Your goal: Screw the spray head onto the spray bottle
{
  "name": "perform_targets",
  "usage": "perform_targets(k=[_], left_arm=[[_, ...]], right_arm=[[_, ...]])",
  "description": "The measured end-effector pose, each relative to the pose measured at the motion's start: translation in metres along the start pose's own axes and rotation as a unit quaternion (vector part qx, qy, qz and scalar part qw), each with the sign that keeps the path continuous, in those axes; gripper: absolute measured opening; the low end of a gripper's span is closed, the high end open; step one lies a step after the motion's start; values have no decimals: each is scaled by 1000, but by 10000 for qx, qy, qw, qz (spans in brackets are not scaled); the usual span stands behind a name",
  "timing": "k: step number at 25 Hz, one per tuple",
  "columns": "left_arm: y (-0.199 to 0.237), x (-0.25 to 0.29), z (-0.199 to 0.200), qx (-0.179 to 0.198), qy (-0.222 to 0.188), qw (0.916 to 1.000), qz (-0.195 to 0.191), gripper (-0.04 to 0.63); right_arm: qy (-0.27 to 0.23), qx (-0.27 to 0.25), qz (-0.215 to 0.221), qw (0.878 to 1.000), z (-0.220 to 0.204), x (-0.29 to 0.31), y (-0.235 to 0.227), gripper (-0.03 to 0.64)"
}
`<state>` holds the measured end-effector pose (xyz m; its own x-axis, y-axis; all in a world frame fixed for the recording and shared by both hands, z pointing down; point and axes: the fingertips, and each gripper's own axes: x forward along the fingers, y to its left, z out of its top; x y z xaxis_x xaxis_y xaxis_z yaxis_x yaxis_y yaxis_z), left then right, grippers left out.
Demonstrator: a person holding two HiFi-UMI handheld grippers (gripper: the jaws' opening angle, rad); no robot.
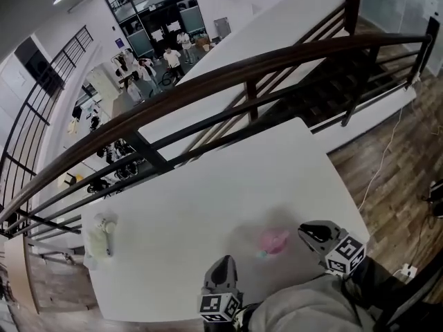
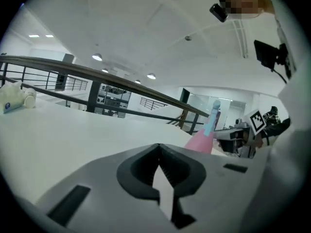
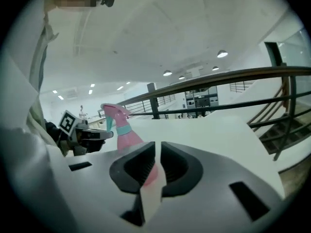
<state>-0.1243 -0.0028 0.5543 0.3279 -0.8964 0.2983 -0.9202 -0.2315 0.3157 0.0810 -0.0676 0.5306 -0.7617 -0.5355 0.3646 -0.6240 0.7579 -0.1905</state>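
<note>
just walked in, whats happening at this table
A person works at a white table with a claw in each hand. A pink spray bottle stands on it, spray head on top, between the two claws. Neither holds it: the left claw is shut on nothing, and the right claw, nearly closed, points at the bottle from beside it. A whitish object lies near the table's left edge.

White table, dark handrail behind it, wood-plank floor, recessed ceiling lights overhead
</note>
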Motion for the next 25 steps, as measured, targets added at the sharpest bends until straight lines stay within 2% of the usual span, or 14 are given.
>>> perform_targets(k=[1, 4, 8, 14, 20, 25], left_arm=[[-4, 3, -4, 39, 78, 10000, -31, 5], [-20, 14, -13, 142, 233, 9995, -168, 5], [-38, 29, -22, 176, 344, 9988, -305, 5], [-42, 34, -27, 178, 487, 9980, -355, 5], [-33, 38, -34, 122, 550, 9981, -233, 5], [-11, 38, -38, 158, 649, 9977, 97, 6]], right_arm=[[20, -12, -169, 9999, -3, 3, -2, 7], [21, 116, -441, 9990, -6, 10, -5, -3], [114, 78, -449, 9989, -10, 19, -2, -3], [303, -76, -373, 9988, -17, 33, 3, -3], [342, -60, -444, 9984, -24, 35, 0, -3], [342, -39, -257, 9991, -27, 55, 5, -3]])
